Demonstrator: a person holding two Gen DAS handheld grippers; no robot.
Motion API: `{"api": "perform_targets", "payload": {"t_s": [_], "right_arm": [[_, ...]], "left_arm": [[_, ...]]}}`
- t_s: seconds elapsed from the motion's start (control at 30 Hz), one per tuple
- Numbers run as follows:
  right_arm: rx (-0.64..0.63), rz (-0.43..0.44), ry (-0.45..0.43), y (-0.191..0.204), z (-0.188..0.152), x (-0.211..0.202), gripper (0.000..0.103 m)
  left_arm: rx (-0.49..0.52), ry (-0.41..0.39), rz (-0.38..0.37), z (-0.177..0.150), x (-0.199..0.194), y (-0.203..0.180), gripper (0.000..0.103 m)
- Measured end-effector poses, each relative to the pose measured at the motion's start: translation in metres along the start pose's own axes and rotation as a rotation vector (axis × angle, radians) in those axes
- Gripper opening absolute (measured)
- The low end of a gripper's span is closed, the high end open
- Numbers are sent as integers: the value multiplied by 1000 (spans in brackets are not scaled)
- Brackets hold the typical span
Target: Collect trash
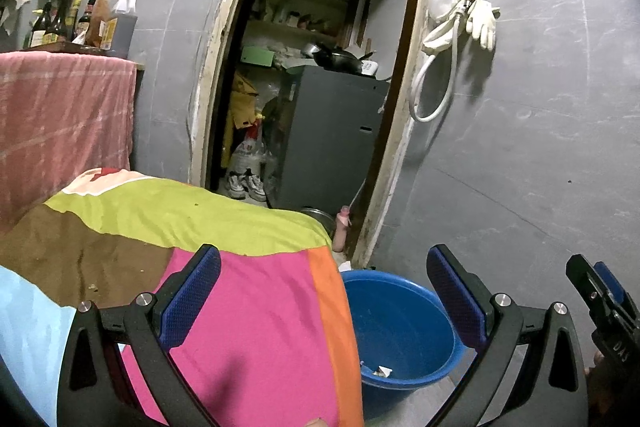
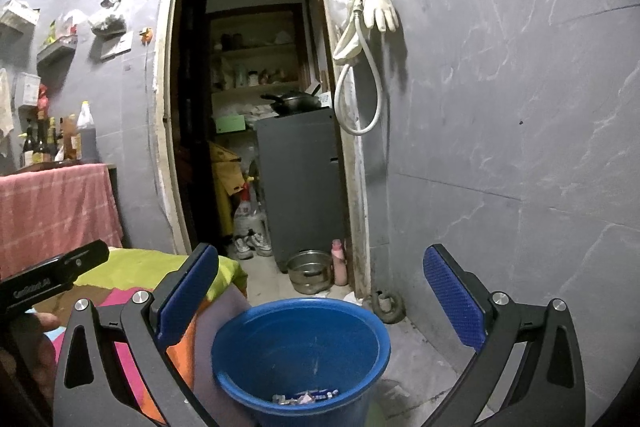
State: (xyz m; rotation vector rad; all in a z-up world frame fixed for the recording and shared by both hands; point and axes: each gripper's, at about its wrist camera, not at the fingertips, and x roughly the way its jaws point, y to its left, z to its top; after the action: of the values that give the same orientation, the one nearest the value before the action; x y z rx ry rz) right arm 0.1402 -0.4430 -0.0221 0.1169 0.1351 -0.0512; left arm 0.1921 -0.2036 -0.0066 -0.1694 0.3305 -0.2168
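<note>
Jaws of both grippers, left [image 1: 324, 291] and right [image 2: 320, 291], spread, empty; next scrap should drop centred over bucket [image 2: 300, 347] (wrappers already inside).

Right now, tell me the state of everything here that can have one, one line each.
Left tongs: open, holding nothing.
Right tongs: open, holding nothing, above the bucket.
Blue bucket: upright, a few scraps of trash at the bottom.
Doorway: open.
Gloves: hanging on the wall beside the doorway.
White hose: hanging in a loop under the gloves.
Metal pot: upright on the floor, no lid.
</note>
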Motion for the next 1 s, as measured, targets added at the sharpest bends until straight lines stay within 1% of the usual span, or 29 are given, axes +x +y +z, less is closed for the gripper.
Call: {"api": "perform_targets", "payload": {"t_s": [0.17, 0.4, 0.57, 1.0], "right_arm": [[-1, -2, -15, 6, 3, -17, 103], [9, -2, -30, 12, 4, -39, 103], [15, -4, -36, 16, 3, -54, 103], [-13, -11, -51, 31, 1, -79, 103]], "left_arm": [[20, -13, -2, 0, -16, 0, 101], [20, -22, -13, 1, -37, 1, 101], [20, -30, -16, -5, -55, 2, 101], [35, -39, 11, -21, -81, 8, 101]]}}
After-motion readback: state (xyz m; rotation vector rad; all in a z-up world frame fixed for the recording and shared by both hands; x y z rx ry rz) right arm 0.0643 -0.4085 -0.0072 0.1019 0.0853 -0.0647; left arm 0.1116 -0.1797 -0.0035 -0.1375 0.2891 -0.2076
